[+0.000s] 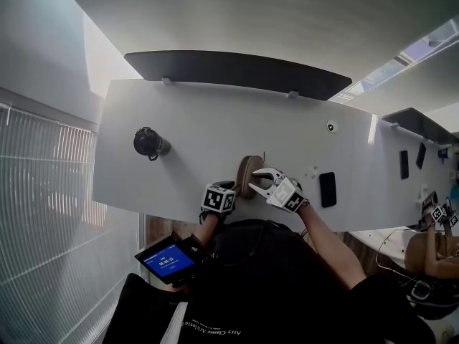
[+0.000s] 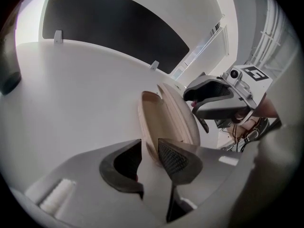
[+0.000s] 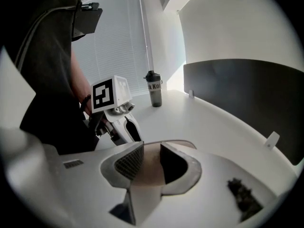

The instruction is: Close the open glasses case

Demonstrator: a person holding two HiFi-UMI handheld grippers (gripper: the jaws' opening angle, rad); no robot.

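Observation:
A tan glasses case [image 1: 248, 175] lies near the front edge of the white table [image 1: 193, 113], its lid [image 2: 179, 115] standing partly up over the hollow tray [image 2: 151, 122]. My left gripper [image 1: 234, 192] is at the case's near end. Its jaws [image 2: 149, 163] are open, with the tray's rim running between them close to the right pad [image 2: 175, 159]. My right gripper [image 1: 261, 182] comes in from the right side against the lid [image 3: 150, 167]. Its jaws [image 3: 152, 163] are apart, and the tan lid fills the gap between them. No glasses show inside.
A dark bottle [image 1: 149, 143] stands on the table to the left, well away from the case. A black phone [image 1: 327, 189] lies to the right, with a small round object [image 1: 330, 127] farther back. A dark panel [image 1: 229, 70] runs behind the table. Blinds cover the left wall.

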